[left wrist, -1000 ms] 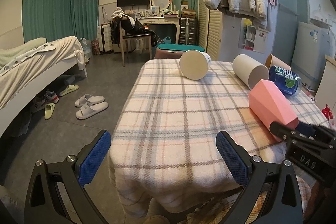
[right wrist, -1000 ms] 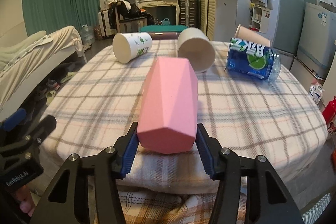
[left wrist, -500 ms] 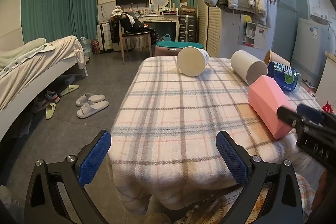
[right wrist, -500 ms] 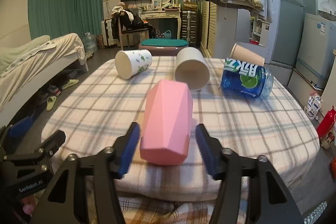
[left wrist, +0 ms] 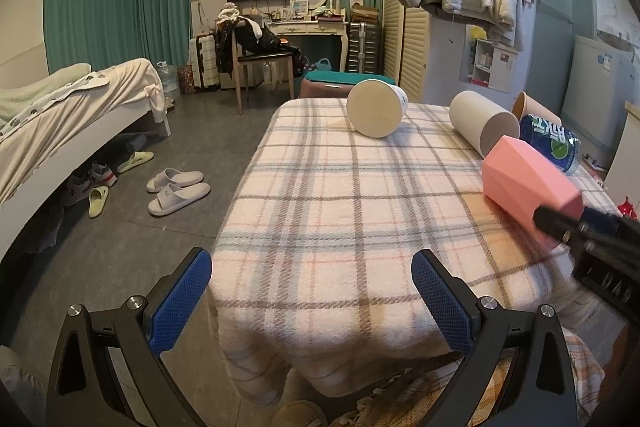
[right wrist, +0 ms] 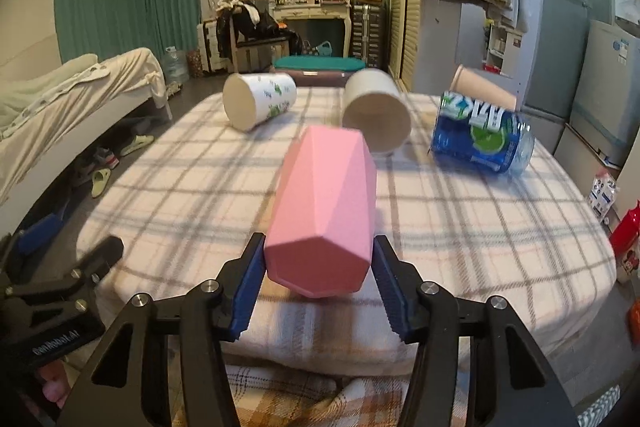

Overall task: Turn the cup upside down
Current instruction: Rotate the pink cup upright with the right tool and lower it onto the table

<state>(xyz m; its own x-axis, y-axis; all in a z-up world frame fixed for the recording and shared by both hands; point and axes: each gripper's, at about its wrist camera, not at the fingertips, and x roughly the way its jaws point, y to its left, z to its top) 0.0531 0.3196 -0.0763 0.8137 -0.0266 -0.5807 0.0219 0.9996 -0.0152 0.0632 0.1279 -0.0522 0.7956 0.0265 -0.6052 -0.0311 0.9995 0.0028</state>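
Note:
A pink faceted cup [right wrist: 324, 211] lies on its side, its closed base toward the right wrist camera. My right gripper [right wrist: 318, 279] is shut on its base end, both blue pads against its sides, and it seems lifted slightly off the plaid tablecloth [right wrist: 460, 227]. In the left wrist view the pink cup [left wrist: 528, 183] sits at the right with the right gripper's black tip on it. My left gripper [left wrist: 312, 291] is open and empty above the table's near left corner.
Lying on the table behind: a white cup with green print [right wrist: 258, 99], a plain white cup [right wrist: 378, 115], a blue soda bottle [right wrist: 482, 139] and a tan paper cup [right wrist: 482, 85]. A bed [left wrist: 72, 107] and slippers [left wrist: 176, 187] lie left.
The right gripper opened around the pink cup half a second ago and has closed on it again. The cup now looks raised slightly. The left gripper stayed open and nearly still.

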